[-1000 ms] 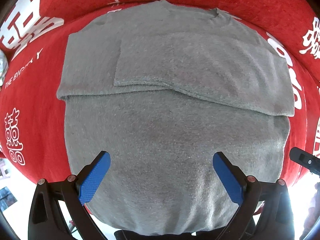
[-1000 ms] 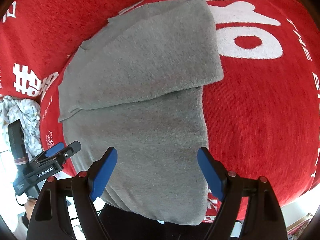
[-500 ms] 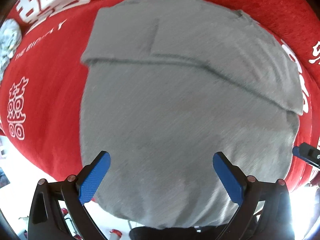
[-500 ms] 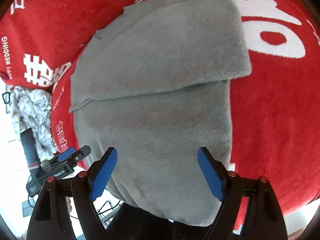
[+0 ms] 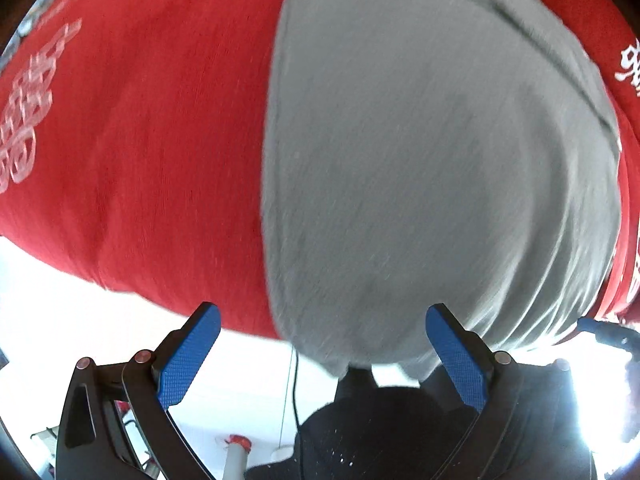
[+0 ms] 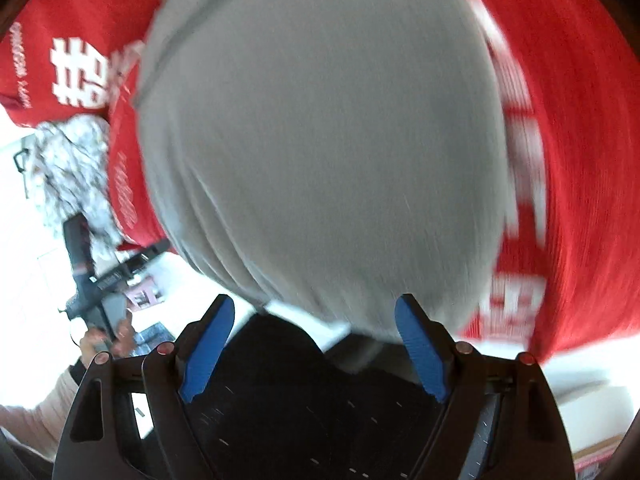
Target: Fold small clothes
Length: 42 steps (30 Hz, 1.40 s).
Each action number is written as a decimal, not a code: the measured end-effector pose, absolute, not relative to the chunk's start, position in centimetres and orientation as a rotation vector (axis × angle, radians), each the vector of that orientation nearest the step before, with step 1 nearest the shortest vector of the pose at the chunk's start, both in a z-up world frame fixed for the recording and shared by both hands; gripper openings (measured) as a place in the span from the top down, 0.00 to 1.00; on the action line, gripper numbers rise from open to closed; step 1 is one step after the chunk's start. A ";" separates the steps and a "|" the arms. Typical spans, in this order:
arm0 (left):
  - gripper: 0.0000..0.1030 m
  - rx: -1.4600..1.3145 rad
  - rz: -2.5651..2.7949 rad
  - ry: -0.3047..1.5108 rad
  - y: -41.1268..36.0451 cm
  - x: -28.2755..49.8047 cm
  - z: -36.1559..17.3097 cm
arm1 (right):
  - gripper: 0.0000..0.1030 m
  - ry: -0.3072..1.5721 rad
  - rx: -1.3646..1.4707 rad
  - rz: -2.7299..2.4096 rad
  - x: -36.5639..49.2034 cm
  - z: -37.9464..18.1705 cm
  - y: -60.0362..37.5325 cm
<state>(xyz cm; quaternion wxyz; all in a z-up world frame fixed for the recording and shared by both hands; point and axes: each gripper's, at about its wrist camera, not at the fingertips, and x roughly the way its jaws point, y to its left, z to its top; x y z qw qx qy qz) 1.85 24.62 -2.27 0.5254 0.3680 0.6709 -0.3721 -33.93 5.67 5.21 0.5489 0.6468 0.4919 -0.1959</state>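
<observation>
Red cloth (image 5: pixel 132 152) with white lettering is covering the desk; overexposed white light is washing out the room beyond its edge.

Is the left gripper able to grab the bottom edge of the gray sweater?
Probably yes. The left gripper is open, and the gray sweater's hanging bottom edge lies right ahead between its fingers, with nothing in the way.

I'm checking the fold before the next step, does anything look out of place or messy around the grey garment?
Mostly tidy. The grey garment lies on the red cloth, but its near hem droops over the table edge and ripples there. A crumpled patterned garment sits bunched at the cloth's edge. Both tongs, left and right, are open, holding nothing.
</observation>
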 end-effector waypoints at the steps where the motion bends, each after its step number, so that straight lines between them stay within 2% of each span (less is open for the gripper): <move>1: 0.00 0.882 -0.889 1.626 25.3 1.8 -2.9 | 0.18 1.179 1.537 -0.476 -34.4 4.7 6.4; 6: 0.00 0.910 -0.889 1.694 27.7 1.6 -6.6 | 0.18 1.207 1.538 -0.574 -36.3 2.3 8.7; 12: 0.00 0.868 -0.920 1.714 27.6 0.2 -7.6 | 0.17 1.182 1.538 -0.580 -35.9 0.7 9.2; 14: 0.07 0.823 -0.915 1.747 28.3 0.6 -7.5 | 0.24 1.146 1.565 -0.551 -35.8 0.4 9.7; 15: 0.21 0.780 -0.926 1.780 28.8 -0.7 -7.6 | 0.44 1.136 1.578 -0.552 -35.7 0.5 9.7; 16: 0.41 0.736 -0.940 1.812 29.4 -0.6 -7.7 | 0.78 1.123 1.603 -0.573 -35.9 0.5 9.8; 17: 0.50 0.694 -0.961 1.848 29.5 -0.6 -7.5 | 0.89 1.098 1.631 -0.581 -36.1 0.6 9.9; 18: 0.65 0.703 -0.969 1.844 29.5 -0.9 -7.0 | 0.89 1.069 1.648 -0.588 -36.5 0.8 9.9; 19: 0.90 0.718 -1.005 1.833 29.4 -1.1 -6.4 | 0.89 1.033 1.651 -0.582 -36.6 1.4 9.9; 25: 0.90 0.602 -1.177 1.835 28.4 0.2 -1.4 | 0.89 0.784 1.664 -0.472 -36.0 7.3 7.8; 31: 0.90 0.461 -1.228 1.689 21.4 4.0 2.4 | 0.89 0.564 1.610 -0.456 -33.8 11.3 0.7; 35: 0.90 0.405 -1.194 1.599 15.6 7.0 2.4 | 0.89 0.524 1.578 -0.505 -33.4 12.1 -5.2; 38: 0.90 0.479 -1.107 1.521 10.2 6.6 1.5 | 0.89 0.518 1.595 -0.584 -33.2 10.8 -8.9; 42: 0.88 0.545 -1.058 1.527 8.1 7.4 1.0 | 0.87 0.551 1.632 -0.655 -33.7 10.0 -12.0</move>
